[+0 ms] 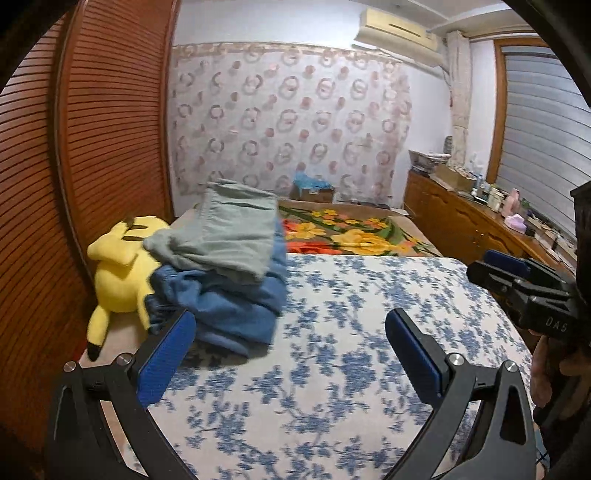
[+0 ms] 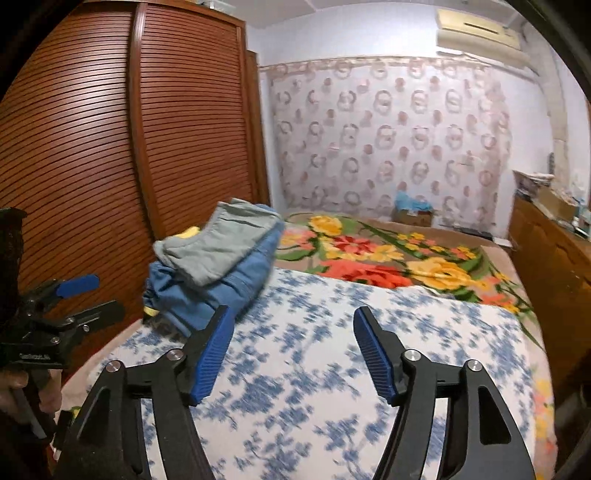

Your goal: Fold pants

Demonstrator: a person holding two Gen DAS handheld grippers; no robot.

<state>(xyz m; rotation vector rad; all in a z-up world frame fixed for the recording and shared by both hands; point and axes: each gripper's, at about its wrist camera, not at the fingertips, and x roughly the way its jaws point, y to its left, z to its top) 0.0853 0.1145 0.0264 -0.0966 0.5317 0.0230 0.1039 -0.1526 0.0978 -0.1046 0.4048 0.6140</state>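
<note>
Two black hand-held grippers with ribbed blue pads hover over a bed covered in a white sheet (image 1: 332,332) printed with blue flowers. The left gripper (image 1: 291,354) stands with its jaws wide apart, nothing between them, only the patterned sheet below. The right gripper (image 2: 291,354) likewise has its jaws spread, holding nothing. Each tool appears at the edge of the other's view, gripped by a hand (image 2: 22,391) in a dark sleeve.

Just beyond the left gripper's left pad, near the bed's left edge, sits a pile of folded clothing: a pale grey-green pair of pants (image 1: 229,236) lies on top of a stack of blue denim garments (image 1: 229,302). Neither gripper touches the pile. Beside the pile, against the bed's edge, lies a yellow plush toy (image 1: 118,273) with black-tipped ears.

Farther back, a brown blanket (image 1: 354,232) with large yellow, red and orange flowers covers the far part of the bed. A tall slatted reddish-brown wooden wardrobe (image 1: 110,129) lines the left side; a cluttered wooden dresser (image 1: 461,218) runs along the right. On the far wall hangs a sheer curtain (image 1: 288,122) patterned with pink rings, with a cream air conditioner (image 1: 399,33) mounted above.
</note>
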